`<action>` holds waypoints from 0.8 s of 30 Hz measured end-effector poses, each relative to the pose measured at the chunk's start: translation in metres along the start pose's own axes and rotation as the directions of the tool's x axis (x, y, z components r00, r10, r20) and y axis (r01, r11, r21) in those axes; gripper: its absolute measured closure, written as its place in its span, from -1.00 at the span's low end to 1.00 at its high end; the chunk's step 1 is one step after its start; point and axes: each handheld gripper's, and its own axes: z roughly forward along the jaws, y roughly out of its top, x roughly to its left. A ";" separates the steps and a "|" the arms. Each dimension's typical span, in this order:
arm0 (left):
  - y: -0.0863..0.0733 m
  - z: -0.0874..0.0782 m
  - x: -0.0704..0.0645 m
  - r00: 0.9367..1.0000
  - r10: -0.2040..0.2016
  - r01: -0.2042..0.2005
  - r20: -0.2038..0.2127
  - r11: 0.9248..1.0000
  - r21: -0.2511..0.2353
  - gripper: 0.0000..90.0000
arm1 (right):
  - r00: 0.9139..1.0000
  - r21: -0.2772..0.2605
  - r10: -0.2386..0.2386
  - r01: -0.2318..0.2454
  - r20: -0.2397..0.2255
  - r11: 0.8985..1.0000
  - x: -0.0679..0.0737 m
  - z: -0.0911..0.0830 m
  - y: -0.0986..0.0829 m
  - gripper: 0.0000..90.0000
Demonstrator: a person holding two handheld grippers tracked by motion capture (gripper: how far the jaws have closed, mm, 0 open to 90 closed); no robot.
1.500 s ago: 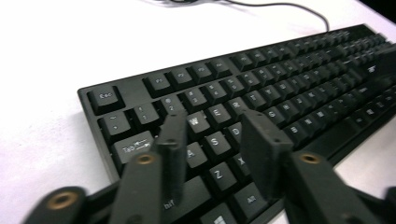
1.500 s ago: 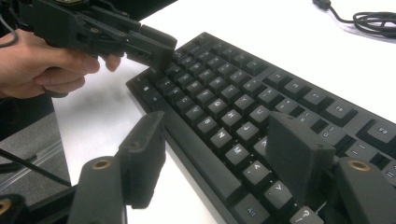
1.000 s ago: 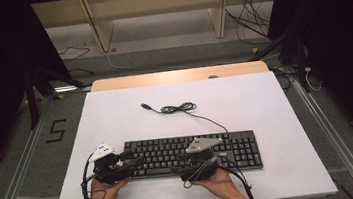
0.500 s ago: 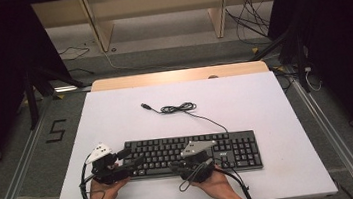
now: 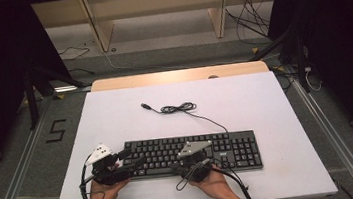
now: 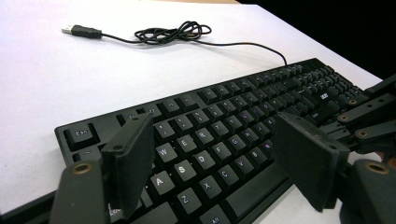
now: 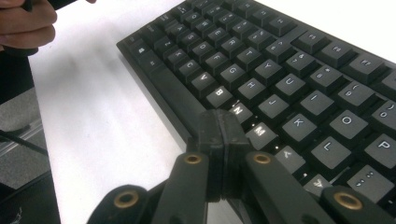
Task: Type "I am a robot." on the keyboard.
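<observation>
**Keyboard work: grippers in position, nothing pressed yet as far as I can tell**

Keyboard (image 5: pixel 190 153) sits flat on the white table (image 5: pixel 265 104), near the person's edge. Its cable (image 5: pixel 178 108) lies loosely coiled behind it, USB plug (image 6: pixel 81 31) unplugged on the table.

Left gripper (image 5: pixel 131 157): jaws spread wide, holding nothing, hovering over the keyboard's left end, roughly above the Q/A/Z columns in the left gripper view.

Right gripper (image 7: pixel 218 135): jaws clenched together with nothing between them, tip just above the space bar edge near N/M. Can't tell if it touches a key.

Judgement: early stage. The closed right tip looks set to poke keys, and the left is possibly there to steady the board. No key visibly depressed. Typing or pressing remains.
</observation>
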 end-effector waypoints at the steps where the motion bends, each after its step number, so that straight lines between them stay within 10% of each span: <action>1: 0.000 0.000 0.000 1.000 0.001 -0.001 0.000 1.000 0.000 -0.35 | 1.000 0.003 0.001 -0.001 0.000 1.000 0.000 0.001 0.000 1.00; 24: 0.000 -0.001 0.000 1.000 0.004 -0.004 -0.003 1.000 -0.002 -0.36 | 1.000 0.024 -0.014 0.014 0.014 1.000 0.000 0.007 -0.003 1.00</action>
